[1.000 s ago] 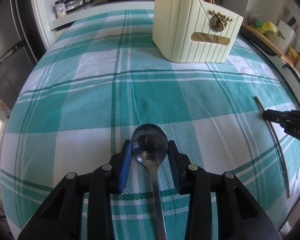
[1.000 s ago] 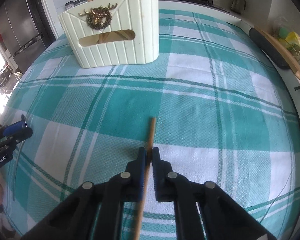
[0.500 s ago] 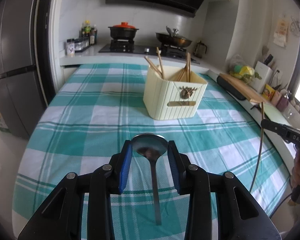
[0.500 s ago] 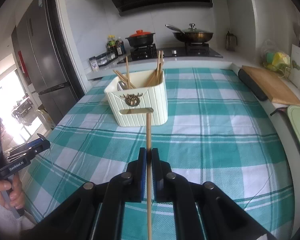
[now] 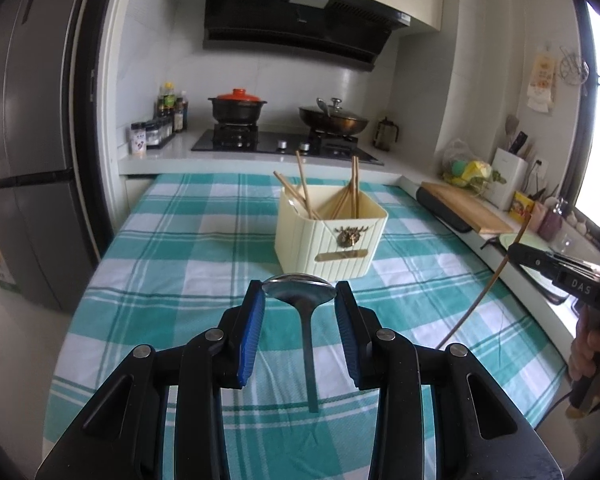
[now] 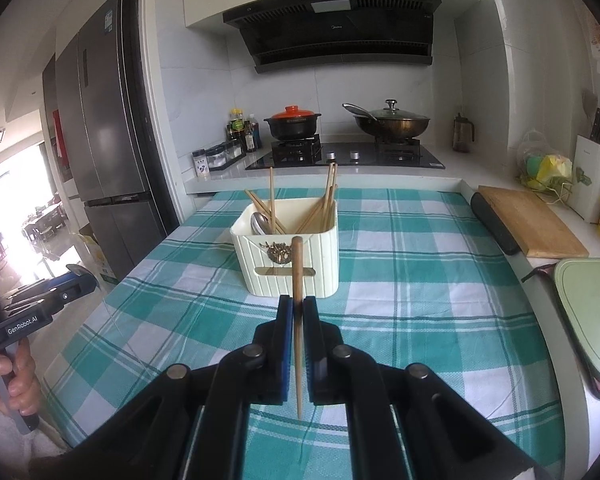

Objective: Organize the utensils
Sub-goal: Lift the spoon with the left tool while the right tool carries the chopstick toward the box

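Observation:
My left gripper is shut on a metal spoon, gripping its bowl, with the handle hanging down above the checked cloth. My right gripper is shut on a wooden chopstick held upright; it also shows at the right of the left wrist view. A cream utensil holder stands mid-table with several chopsticks in it; in the right wrist view it also holds a spoon. Both grippers are raised, in front of the holder.
The table carries a teal-and-white checked cloth. A wooden cutting board and a green board lie at the right. The stove with a red-lidded pot and a wok is behind. A fridge stands left.
Both grippers have lifted off the cloth with the spoon and the chopstick and now look level across the table toward the holder.

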Demonstrator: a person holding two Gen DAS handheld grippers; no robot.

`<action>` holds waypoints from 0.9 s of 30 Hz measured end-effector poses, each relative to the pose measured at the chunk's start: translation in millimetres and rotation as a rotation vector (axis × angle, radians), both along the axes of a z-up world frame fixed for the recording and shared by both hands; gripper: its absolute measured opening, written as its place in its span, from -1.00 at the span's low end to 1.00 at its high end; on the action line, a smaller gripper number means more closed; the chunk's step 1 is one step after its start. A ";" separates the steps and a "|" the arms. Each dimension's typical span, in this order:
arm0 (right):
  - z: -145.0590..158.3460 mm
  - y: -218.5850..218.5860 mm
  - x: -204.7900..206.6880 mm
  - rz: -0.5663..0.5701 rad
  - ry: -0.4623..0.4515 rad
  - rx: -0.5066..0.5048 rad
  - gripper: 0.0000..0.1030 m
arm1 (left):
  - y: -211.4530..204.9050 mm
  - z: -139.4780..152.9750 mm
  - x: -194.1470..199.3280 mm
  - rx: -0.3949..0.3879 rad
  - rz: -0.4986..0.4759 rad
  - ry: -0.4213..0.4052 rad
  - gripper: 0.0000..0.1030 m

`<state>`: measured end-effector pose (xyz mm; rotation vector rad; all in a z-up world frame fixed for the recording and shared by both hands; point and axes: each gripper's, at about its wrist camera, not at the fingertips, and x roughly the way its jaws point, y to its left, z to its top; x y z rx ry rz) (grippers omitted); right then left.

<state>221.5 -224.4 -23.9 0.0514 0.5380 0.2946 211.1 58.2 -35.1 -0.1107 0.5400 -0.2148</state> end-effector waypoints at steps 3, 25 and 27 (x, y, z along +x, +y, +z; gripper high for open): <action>6.5 2.4 4.6 0.008 -0.013 -0.009 -0.90 | -0.7 6.8 2.0 0.001 -0.005 -0.008 -0.31; 69.8 6.6 61.8 0.031 -0.117 -0.035 -0.90 | 0.8 79.8 62.0 -0.065 -0.049 -0.072 -0.31; 79.5 7.8 71.6 0.027 -0.139 -0.041 -0.90 | -0.8 90.3 71.2 -0.067 -0.047 -0.087 -0.31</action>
